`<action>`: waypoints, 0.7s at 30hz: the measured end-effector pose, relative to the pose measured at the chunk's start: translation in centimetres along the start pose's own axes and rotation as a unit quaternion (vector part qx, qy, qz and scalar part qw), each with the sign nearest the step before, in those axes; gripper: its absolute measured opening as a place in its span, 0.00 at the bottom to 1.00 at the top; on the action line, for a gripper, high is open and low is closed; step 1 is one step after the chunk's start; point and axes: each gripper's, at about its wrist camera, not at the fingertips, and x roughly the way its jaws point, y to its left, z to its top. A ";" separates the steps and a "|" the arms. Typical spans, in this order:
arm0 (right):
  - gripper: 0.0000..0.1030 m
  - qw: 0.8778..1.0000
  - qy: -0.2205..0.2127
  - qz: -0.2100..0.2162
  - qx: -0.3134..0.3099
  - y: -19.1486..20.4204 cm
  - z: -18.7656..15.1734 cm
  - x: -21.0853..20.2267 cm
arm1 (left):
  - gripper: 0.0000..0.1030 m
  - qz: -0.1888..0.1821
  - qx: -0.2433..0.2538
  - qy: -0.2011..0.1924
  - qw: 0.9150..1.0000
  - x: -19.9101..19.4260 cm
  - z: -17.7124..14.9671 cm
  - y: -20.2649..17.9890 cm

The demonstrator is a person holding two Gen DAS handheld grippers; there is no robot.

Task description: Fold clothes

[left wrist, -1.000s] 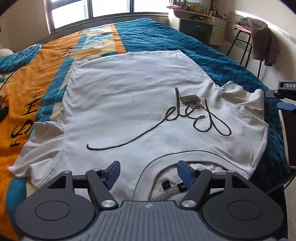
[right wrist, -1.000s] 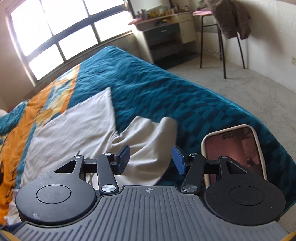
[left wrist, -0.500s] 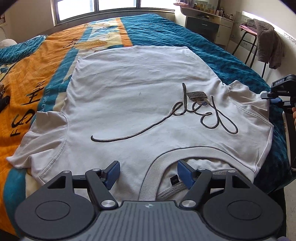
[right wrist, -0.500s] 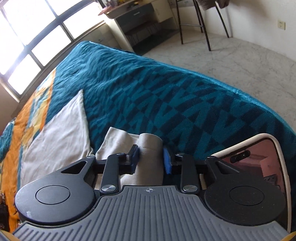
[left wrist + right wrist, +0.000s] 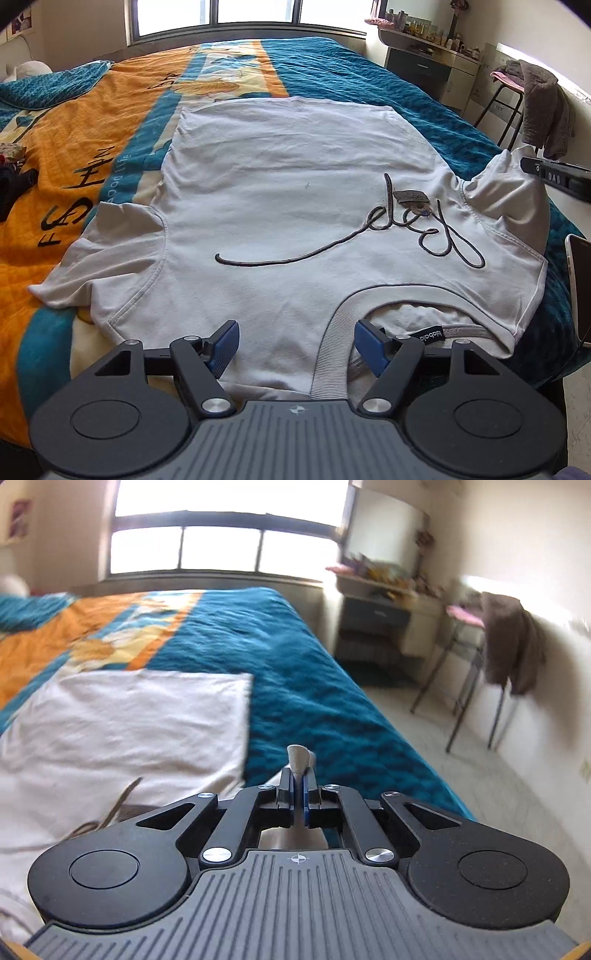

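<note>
A white T-shirt (image 5: 280,199) with dark script lettering lies flat on the bed, collar (image 5: 332,339) nearest me. My left gripper (image 5: 295,345) hovers open just over the collar edge, holding nothing. The shirt's right sleeve (image 5: 509,192) is lifted off the bed, pinched at its tip by my right gripper, whose black body shows at the right edge of the left wrist view. In the right wrist view my right gripper (image 5: 298,792) is shut on a fold of the sleeve (image 5: 297,758), and the shirt body (image 5: 122,731) spreads to its left.
The bed has a teal and orange cover (image 5: 92,122). A phone (image 5: 580,288) lies at the bed's right edge. A stool draped with a brown garment (image 5: 511,642) and a dresser (image 5: 380,627) stand by the right wall, with bare floor (image 5: 491,775) between.
My right gripper closed on the sleeve tip and raised it off the bed; its view swung up. The left gripper stayed open by the collar, shifting slightly.
</note>
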 end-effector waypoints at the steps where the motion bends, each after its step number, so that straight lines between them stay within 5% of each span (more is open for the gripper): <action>1: 0.04 1.000 -0.004 0.004 -0.030 1.1 -0.1 -0.4 | 0.68 0.002 -0.004 0.001 1.000 0.0 0.0 0.2; 7: 0.14 0.977 -0.026 0.029 -0.212 7.6 -0.8 -3.0 | 0.68 0.012 -0.003 0.001 1.000 0.0 -0.3 0.5; 11: 0.36 0.994 -0.019 0.070 -0.086 3.7 -0.3 -5.3 | 0.68 0.013 -0.004 0.002 1.000 0.1 -0.1 0.4; 14: 0.35 1.000 -0.004 -0.007 0.010 -0.6 0.6 -3.7 | 0.68 0.012 -0.002 0.002 1.000 0.3 -0.1 0.0; 15: 0.25 0.999 0.011 -0.028 0.045 -2.1 1.0 -2.8 | 0.68 0.012 0.000 0.002 1.000 0.3 -0.1 -0.2; 16: 0.14 0.997 0.018 -0.020 0.067 -2.9 1.1 -2.1 | 0.68 0.011 0.002 0.002 1.000 0.3 -0.1 -0.4; 21: 0.16 0.992 0.067 0.016 0.102 -3.8 -0.2 0.3 | 0.68 0.012 0.005 0.002 1.000 0.3 -0.2 -0.6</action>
